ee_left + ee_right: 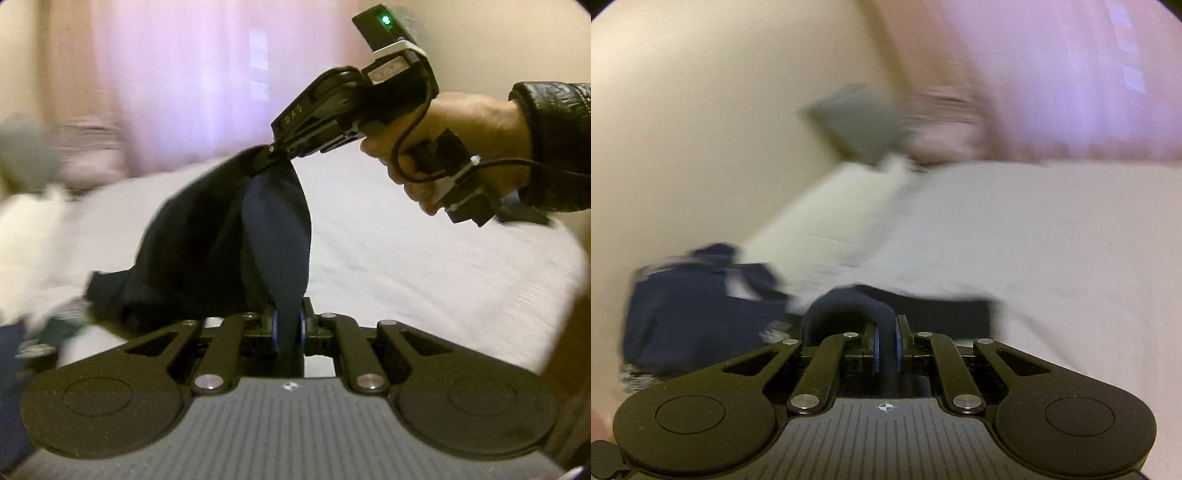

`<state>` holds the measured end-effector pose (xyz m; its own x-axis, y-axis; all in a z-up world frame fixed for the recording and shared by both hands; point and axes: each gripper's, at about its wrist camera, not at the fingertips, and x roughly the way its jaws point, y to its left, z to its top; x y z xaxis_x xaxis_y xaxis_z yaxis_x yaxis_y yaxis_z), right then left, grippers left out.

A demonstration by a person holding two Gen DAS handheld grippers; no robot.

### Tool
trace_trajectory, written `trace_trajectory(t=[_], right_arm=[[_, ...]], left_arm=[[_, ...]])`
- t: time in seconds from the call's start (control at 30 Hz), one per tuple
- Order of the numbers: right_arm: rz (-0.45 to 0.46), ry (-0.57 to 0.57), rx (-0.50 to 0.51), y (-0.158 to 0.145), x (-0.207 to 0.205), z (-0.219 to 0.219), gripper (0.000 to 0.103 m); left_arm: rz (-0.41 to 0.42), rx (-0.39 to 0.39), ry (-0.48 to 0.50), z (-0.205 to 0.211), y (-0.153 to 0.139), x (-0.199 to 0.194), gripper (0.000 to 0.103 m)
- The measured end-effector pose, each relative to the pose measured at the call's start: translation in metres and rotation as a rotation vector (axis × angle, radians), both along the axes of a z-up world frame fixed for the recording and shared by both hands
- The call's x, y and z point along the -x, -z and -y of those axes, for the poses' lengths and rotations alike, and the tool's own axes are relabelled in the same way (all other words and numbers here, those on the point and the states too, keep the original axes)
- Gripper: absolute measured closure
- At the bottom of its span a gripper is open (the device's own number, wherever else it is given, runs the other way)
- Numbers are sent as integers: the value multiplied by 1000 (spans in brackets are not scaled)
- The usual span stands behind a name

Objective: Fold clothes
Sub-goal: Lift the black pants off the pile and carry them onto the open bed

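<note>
Plainly, left gripper [288, 325] and right gripper [275, 149] each pinch the navy garment [221, 236], its shape blurred.

Both grippers [289, 326] [275, 149] pinch a dark garment [207, 236] above the bed [406, 236].

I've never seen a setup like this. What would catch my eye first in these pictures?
First, the dark blue garment in mid-frame, lifted off the white bed and pinched at two spots: the left tool grips it at the bottom, the right tool from the upper right. Next, the bare hand in a black sleeve holding that right tool, with a green light glowing on top. Behind, a blurred pink curtain.
</note>
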<state>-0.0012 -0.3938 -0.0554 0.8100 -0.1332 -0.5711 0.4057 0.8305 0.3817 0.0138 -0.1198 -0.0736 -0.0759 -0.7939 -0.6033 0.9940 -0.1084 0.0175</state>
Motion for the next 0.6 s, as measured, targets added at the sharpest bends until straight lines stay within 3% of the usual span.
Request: trace_trajectory(t=[0.17, 0.33, 0.47, 0.6], right_arm=[[-116, 245, -76, 44, 136, 45, 96], [-167, 446, -189, 73, 261, 73, 96], [-189, 515, -223, 85, 337, 102, 96], [-217, 562, -273, 109, 402, 139, 96]], left_arm=[[-85, -97, 211, 51, 26, 78, 95], [-128, -169, 372, 101, 41, 154, 95], [-123, -244, 485, 143, 58, 218, 95], [-166, -329, 509, 181, 82, 260, 90]])
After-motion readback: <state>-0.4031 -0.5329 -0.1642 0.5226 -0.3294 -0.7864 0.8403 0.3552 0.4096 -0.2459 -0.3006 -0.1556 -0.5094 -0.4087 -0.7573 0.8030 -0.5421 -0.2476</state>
